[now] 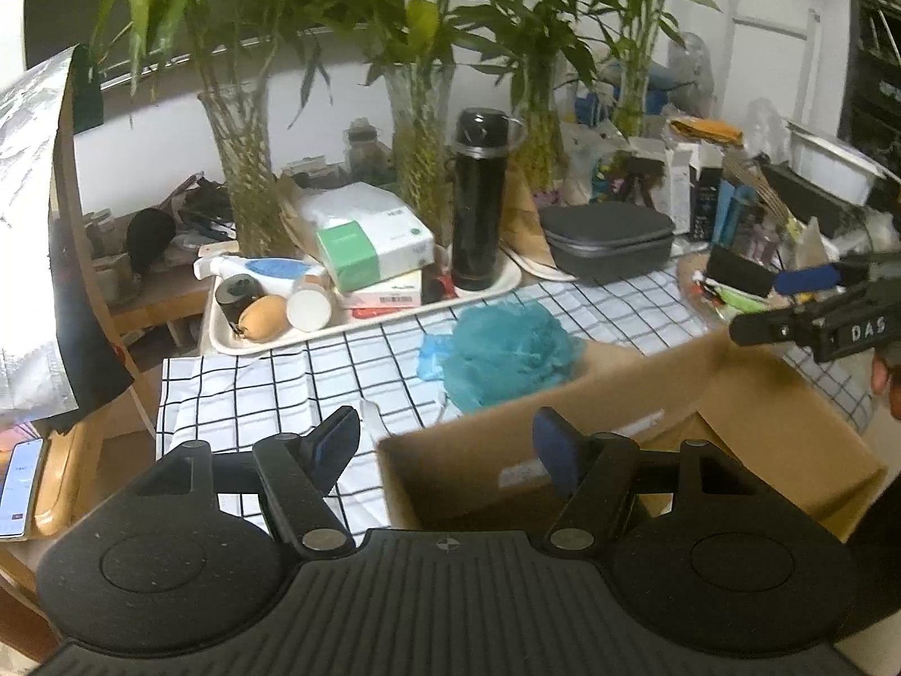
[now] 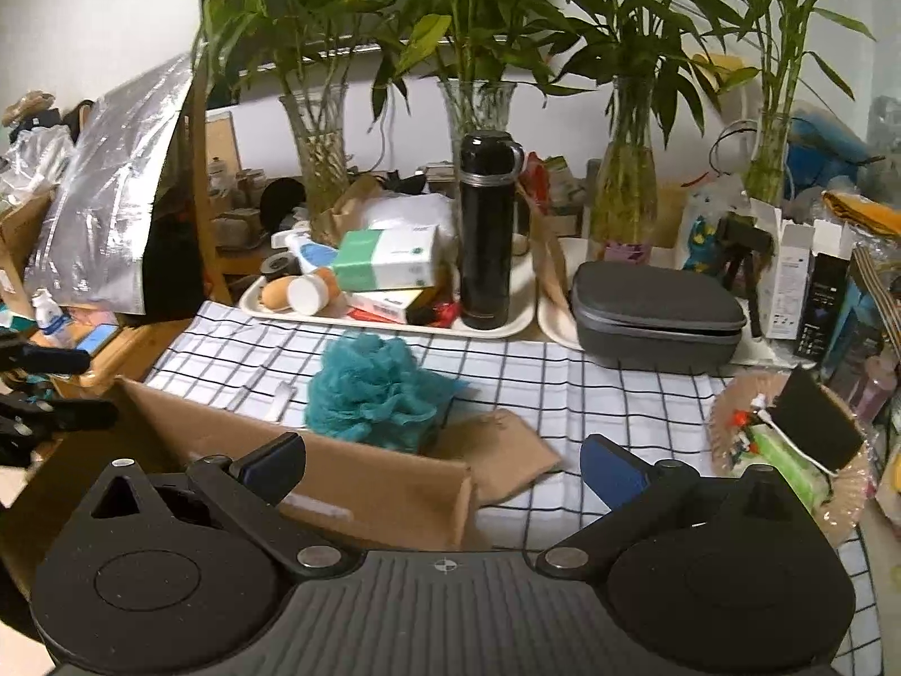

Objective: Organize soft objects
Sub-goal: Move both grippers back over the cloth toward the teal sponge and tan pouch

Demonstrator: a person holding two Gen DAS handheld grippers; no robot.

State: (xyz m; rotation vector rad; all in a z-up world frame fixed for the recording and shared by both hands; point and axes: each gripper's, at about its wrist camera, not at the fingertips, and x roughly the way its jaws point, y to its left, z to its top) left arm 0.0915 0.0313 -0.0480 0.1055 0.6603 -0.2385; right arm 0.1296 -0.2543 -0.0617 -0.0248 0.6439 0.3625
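A teal mesh bath pouf (image 1: pixel 507 355) (image 2: pixel 371 388) lies on the black-and-white checked cloth (image 1: pixel 253 388) (image 2: pixel 591 394), just beyond the far wall of an open cardboard box (image 1: pixel 563 450) (image 2: pixel 349 479). My left gripper (image 1: pixel 447 442) hovers over the box's near left corner, open, with nothing between its fingers. My right gripper (image 2: pixel 445 465) is open too and holds nothing, above the box's right end and its folded-out flap (image 2: pixel 495 450). Each gripper shows at the edge of the other's view: the right gripper (image 1: pixel 771 304) and the left gripper (image 2: pixel 84 388).
Behind the pouf a white tray (image 2: pixel 495 332) holds a black flask (image 2: pixel 487 231), tissue boxes and bottles. A grey zip case (image 2: pixel 656 310) sits to its right, with glass vases of bamboo (image 2: pixel 625 197) behind. A wicker plate (image 2: pixel 726 422) with a black sponge lies at right. A phone (image 1: pixel 17 484) lies far left.
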